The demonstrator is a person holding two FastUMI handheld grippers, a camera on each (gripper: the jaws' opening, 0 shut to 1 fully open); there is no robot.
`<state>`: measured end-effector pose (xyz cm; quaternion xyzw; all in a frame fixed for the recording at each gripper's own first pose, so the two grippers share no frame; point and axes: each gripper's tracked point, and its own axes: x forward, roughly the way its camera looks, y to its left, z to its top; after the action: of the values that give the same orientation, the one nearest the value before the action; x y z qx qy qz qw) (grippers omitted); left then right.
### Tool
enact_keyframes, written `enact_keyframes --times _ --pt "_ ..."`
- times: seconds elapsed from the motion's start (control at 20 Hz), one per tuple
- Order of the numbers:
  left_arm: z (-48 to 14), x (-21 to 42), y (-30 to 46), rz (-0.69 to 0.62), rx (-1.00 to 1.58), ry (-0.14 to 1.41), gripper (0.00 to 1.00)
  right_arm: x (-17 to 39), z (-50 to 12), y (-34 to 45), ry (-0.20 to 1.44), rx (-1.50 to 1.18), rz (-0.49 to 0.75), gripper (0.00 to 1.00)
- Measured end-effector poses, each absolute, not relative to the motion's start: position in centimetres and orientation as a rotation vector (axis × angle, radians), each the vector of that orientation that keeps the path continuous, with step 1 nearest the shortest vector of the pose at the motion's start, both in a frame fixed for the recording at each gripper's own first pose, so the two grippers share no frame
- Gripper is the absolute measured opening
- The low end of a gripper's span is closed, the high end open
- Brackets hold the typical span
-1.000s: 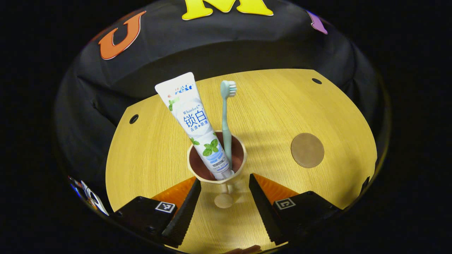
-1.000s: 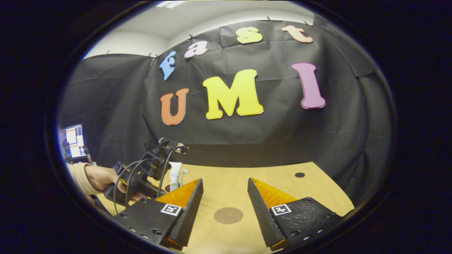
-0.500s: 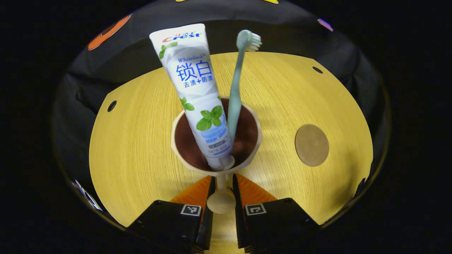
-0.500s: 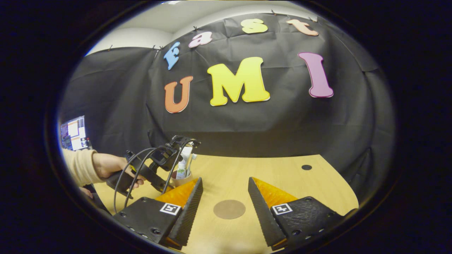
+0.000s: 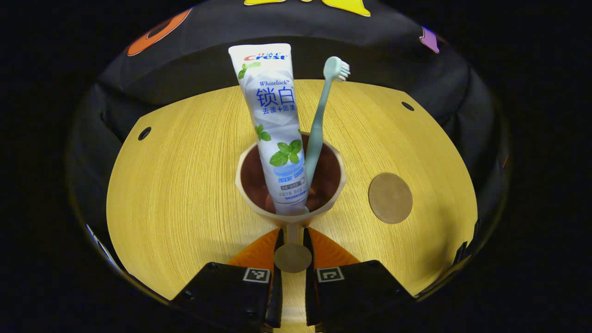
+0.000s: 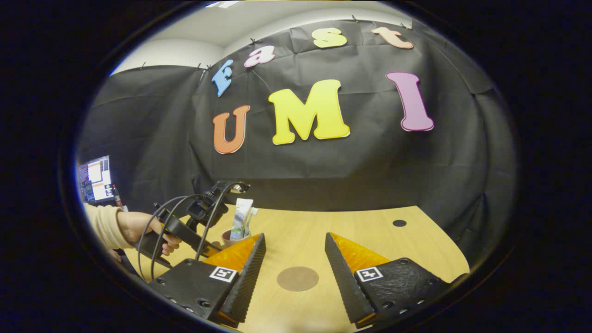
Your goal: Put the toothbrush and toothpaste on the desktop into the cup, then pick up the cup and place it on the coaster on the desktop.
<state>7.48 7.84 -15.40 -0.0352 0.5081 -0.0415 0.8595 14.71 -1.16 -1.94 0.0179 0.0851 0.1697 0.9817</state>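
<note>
A beige cup (image 5: 245,185) with a dark inside stands centre on the wooden table (image 5: 175,185) in the left gripper view. A white toothpaste tube (image 5: 277,129) and a pale green toothbrush (image 5: 319,129) stand in it, leaning apart. My left gripper (image 5: 292,245) is shut on the cup's handle (image 5: 292,257). To the cup's right lies the round brown coaster (image 5: 390,198), bare. In the right gripper view my right gripper (image 6: 295,249) hangs open above the coaster (image 6: 297,278), with the cup (image 6: 227,237) and the left gripper (image 6: 185,226) to its left.
A hand (image 6: 134,226) in a beige sleeve holds the left gripper, cables looping over it. A lit monitor (image 6: 95,178) stands at the far left. Small dark holes (image 5: 144,133) mark the table's back corners. The black cloth wall closes the back.
My left gripper moved in to the cup and shut on its handle. The cup now sits a little nearer the coaster in the view. The right gripper has barely moved.
</note>
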Motion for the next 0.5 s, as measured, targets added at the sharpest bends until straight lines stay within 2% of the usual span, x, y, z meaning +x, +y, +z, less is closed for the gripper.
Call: enact_keyframes --times 0.25,0.5 --pt "-14.8 7.6 7.9 -0.066 -0.095 0.985 0.21 14.3 -2.1 -0.6 0.173 0.016 0.348 0.78" --pt "-13.3 7.2 6.8 -0.113 -0.081 0.949 0.2 14.3 -2.4 -0.5 0.181 0.006 0.344 0.78"
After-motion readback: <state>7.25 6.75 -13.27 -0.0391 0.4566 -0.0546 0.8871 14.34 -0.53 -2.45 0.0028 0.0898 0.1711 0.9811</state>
